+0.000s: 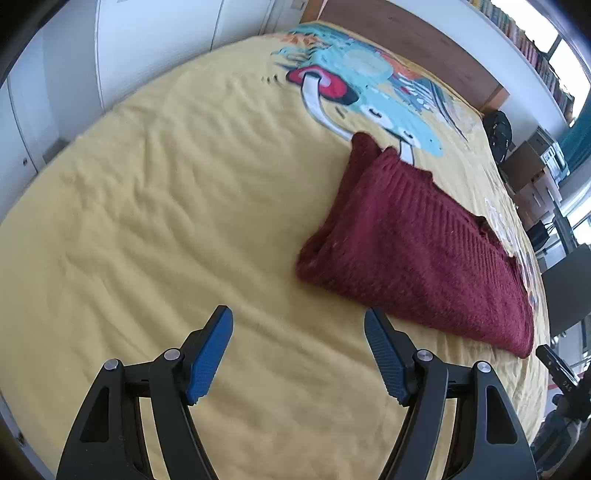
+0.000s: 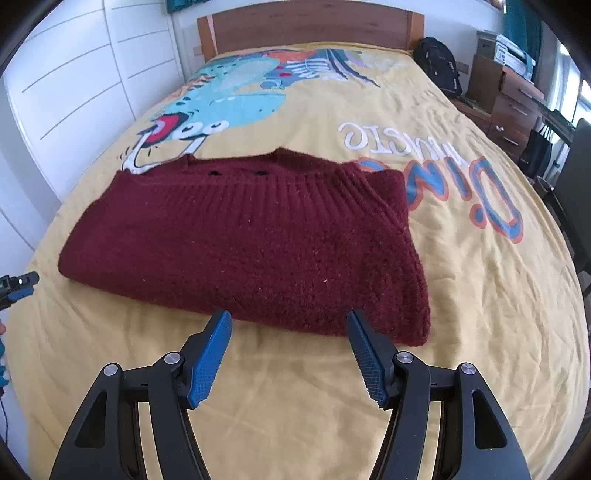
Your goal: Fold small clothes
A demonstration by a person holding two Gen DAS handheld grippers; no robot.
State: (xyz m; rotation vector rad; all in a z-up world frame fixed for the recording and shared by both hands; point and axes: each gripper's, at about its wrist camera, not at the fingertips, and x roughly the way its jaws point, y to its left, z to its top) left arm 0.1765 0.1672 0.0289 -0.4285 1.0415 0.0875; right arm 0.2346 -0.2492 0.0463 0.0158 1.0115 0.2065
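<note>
A dark red knitted sweater [image 2: 243, 236] lies folded into a flat rectangle on the yellow bedspread [image 2: 295, 406], its collar toward the headboard. In the left wrist view the same sweater [image 1: 417, 251] lies up and to the right of my left gripper [image 1: 298, 317], which hangs open over bare bedspread [image 1: 147, 221] with nothing between its blue pads. My right gripper [image 2: 289, 319] is open just in front of the sweater's near edge, nothing between its fingers. The left gripper's tip [image 2: 20, 282] shows at the left edge of the right wrist view.
The bedspread carries a blue dinosaur print [image 2: 229, 99] and lettering [image 2: 436, 177]. A wooden headboard [image 2: 306, 22] stands at the far end, white wardrobe doors [image 2: 74, 85] on the left, a black backpack [image 2: 437, 64] and wooden drawers [image 2: 513, 99] on the right.
</note>
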